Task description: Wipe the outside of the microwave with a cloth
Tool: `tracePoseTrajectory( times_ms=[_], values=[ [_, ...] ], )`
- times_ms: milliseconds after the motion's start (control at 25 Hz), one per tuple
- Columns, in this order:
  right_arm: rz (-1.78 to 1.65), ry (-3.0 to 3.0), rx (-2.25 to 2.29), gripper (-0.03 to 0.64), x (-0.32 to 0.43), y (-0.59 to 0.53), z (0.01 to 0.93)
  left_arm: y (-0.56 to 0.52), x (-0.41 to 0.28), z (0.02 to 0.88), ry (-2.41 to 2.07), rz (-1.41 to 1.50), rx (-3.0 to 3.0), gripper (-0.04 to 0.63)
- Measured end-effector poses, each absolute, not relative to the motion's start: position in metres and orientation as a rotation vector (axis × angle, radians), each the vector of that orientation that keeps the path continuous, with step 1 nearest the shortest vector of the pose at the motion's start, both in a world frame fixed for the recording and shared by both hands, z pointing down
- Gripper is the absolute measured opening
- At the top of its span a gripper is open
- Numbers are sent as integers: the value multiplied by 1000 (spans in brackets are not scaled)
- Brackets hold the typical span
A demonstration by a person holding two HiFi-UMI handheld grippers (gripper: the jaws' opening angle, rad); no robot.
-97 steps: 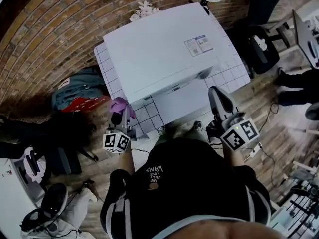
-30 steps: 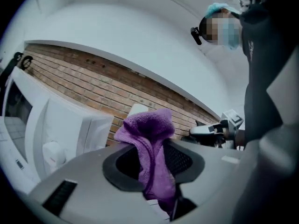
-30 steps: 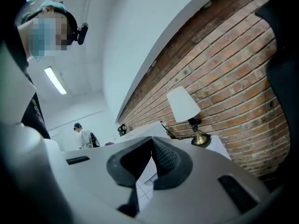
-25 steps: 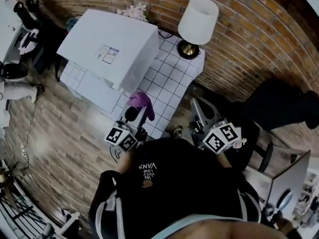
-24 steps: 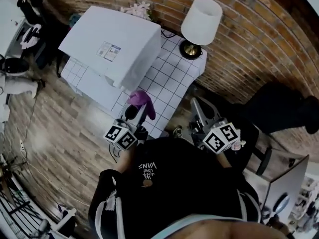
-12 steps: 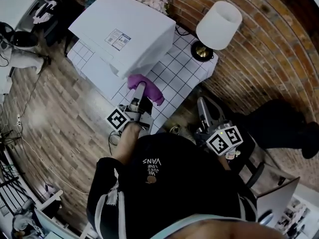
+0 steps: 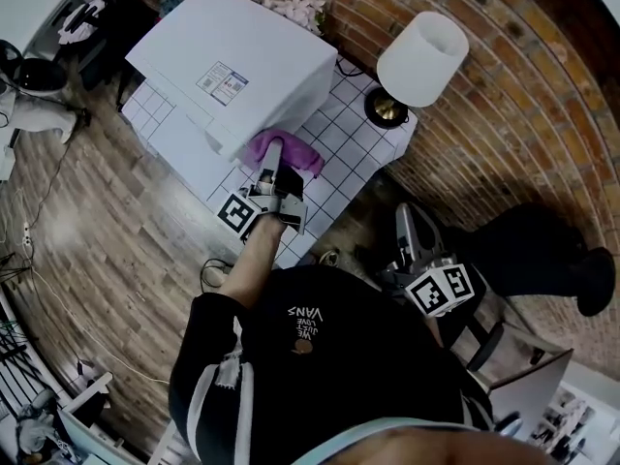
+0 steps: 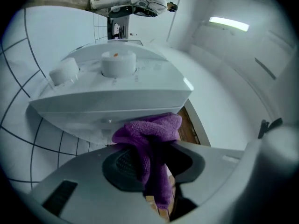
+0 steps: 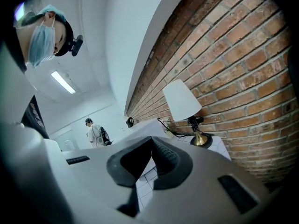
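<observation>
The white microwave (image 7: 223, 51) stands on a white tiled table (image 7: 344, 153). My left gripper (image 7: 274, 158) is shut on a purple cloth (image 7: 291, 149) and holds it against the microwave's lower edge at the corner nearest me. In the left gripper view the cloth (image 8: 152, 129) bunches between the jaws of the left gripper (image 8: 149, 150) and touches the microwave (image 8: 117, 94) just under its panel with two round knobs (image 8: 118, 62). My right gripper (image 7: 407, 223) hangs off the table's near side, shut on nothing; in its own view the right gripper (image 9: 150, 146) points past the table.
A table lamp (image 7: 421, 45) with a white shade stands on the table's far right corner by the brick wall (image 7: 504, 114); the lamp (image 9: 181, 99) also shows in the right gripper view. A person (image 9: 96, 133) stands far off. Wooden floor (image 7: 97, 221) lies to the left.
My left gripper has carried the purple cloth forward over the table until it touches the microwave. The right gripper has stayed low beside me. Earlier I stood at another side of the table.
</observation>
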State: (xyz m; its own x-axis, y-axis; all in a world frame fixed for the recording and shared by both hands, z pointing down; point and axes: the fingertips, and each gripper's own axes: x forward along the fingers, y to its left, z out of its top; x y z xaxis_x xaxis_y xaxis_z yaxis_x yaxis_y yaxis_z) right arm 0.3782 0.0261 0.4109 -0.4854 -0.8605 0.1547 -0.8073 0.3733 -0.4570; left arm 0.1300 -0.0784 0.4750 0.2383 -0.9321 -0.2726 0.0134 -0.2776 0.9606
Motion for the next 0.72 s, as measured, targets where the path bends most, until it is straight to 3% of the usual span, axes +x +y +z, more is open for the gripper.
tracePoseTrajectory(
  times_ms=[720],
  values=[
    [-733,2334,-1800,0,466,51,416,-217,231,500,-953,-1172,1588,129]
  ],
)
